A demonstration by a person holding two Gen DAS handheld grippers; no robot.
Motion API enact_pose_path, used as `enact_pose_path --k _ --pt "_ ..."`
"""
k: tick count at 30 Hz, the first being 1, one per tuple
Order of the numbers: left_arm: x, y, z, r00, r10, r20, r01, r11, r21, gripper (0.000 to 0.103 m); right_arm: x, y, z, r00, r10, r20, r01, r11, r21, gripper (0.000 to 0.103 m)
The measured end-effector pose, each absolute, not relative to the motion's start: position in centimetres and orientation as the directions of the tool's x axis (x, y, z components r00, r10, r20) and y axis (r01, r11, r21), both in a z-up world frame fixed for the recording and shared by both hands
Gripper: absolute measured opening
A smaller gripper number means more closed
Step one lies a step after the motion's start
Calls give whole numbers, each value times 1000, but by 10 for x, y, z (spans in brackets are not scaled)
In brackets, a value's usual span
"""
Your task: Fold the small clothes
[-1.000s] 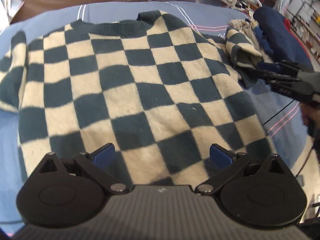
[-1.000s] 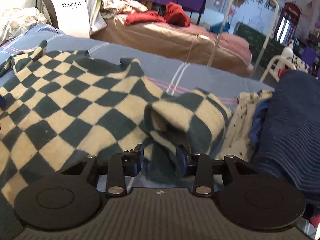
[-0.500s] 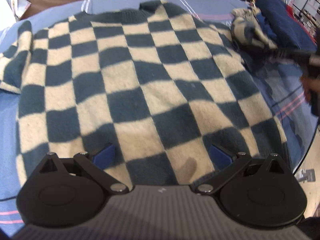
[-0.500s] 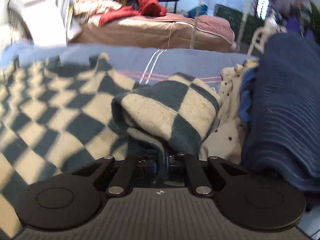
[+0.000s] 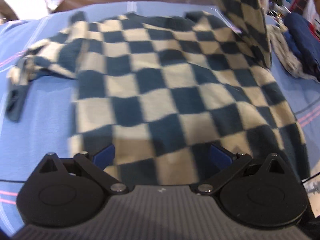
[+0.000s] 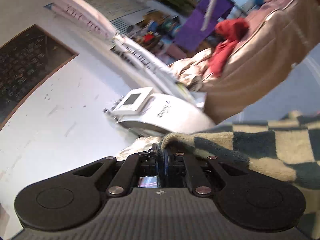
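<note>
Sleeve (image 6: 260, 148) now lifted, right gripper (image 6: 162, 160) clamped

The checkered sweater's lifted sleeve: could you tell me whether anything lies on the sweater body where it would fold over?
Nothing visible does. The right gripper holds the blue-and-cream checkered knit sweater's sleeve raised above the body, which lies bare on the blue bedsheet.

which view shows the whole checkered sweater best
The left wrist view: the blue-and-cream checkered knit sweater lies spread on the blue sheet, one sleeve raised. The right wrist view shows only the sleeve end pinched in the right gripper.
</note>
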State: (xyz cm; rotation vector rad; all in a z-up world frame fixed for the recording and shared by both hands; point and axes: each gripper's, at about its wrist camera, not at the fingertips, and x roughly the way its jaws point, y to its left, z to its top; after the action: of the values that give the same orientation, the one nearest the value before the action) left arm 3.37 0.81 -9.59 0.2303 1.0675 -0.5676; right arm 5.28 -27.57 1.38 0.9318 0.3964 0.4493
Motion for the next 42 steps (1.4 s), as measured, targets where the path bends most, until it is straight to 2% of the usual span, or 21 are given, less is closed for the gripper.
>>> enact_pose_path --k 3,5,7,9,11,13,14,18,19,20,21,23,25,29,31,33,34,35,36,38,42 --pt "38 35 -89 414 -265 -871 486 873 -34 103 88 -224 -8 787 603 -131 -207 458 864 11" --pt "41 49 -88 432 -232 -871 459 888 -9 103 99 -196 -30 764 616 -192 -173 483 858 13" --pt "42 57 -91 425 -223 -877 450 893 -8 103 102 -180 -54 756 597 -268 -124 533 837 24" --pt "45 61 -94 413 -223 -883 446 895 -17 103 104 -172 -79 721 587 -368 -67 588 806 51" --pt "45 63 -98 400 -236 -886 458 888 -30 103 91 -180 -96 694 554 -459 9 631 776 57" --pt "46 61 -100 393 -242 -887 472 881 -31 103 74 -193 -98 689 545 -477 4 655 755 63" --pt "46 59 -101 392 -245 -887 481 876 -29 103 63 -201 -93 691 526 -496 -4 689 725 73" --pt "56 51 -101 425 -252 -870 499 866 -8 103 21 -232 -62 731 377 -568 -54 863 503 78" --pt "61 51 -99 445 -262 -856 488 873 -13 103 10 -240 -55 745 325 -583 -63 904 423 85" --pt "67 52 -97 466 -267 -844 471 882 -20 103 2 -249 -51 753 260 -605 -66 944 323 99" --pt "74 52 -96 490 -259 -833 450 893 -13 103 -2 -255 -50 757 184 -627 -53 974 222 102" --pt "86 45 -100 520 -209 -828 432 901 43 103 -14 -267 -54 757 31 -653 -23 1000 20 102" --pt "93 32 -105 518 -175 -837 452 887 94 103 -20 -281 -68 720 -49 -693 -26 995 -96 101" --pt "89 3 -115 590 -149 -793 510 831 223 103 -20 -295 -89 683 -69 -727 -27 993 -119 92" --pt "89 -13 -125 642 -87 -762 498 803 328 103 -10 -292 -98 683 -86 -725 -22 990 -139 82" --pt "92 -22 -133 673 -53 -738 481 789 382 100 1 -288 -107 672 -124 -730 -20 982 -185 43" --pt "95 -25 -135 683 -52 -728 476 789 390 95 3 -288 -108 691 -111 -715 -16 986 -169 42" --pt "98 -27 -137 681 -57 -730 479 789 386 81 5 -288 -108 702 -114 -703 2 987 -158 34" --pt "103 -28 -137 671 -63 -738 484 792 372 58 8 -288 -106 705 -121 -699 13 987 -158 26" --pt "110 -26 -134 644 -89 -760 488 812 319 33 2 -297 -96 737 -135 -662 75 990 -120 20" --pt "107 -23 -130 620 -129 -774 533 793 294 27 -19 -345 -81 744 -235 -625 246 967 -70 17"
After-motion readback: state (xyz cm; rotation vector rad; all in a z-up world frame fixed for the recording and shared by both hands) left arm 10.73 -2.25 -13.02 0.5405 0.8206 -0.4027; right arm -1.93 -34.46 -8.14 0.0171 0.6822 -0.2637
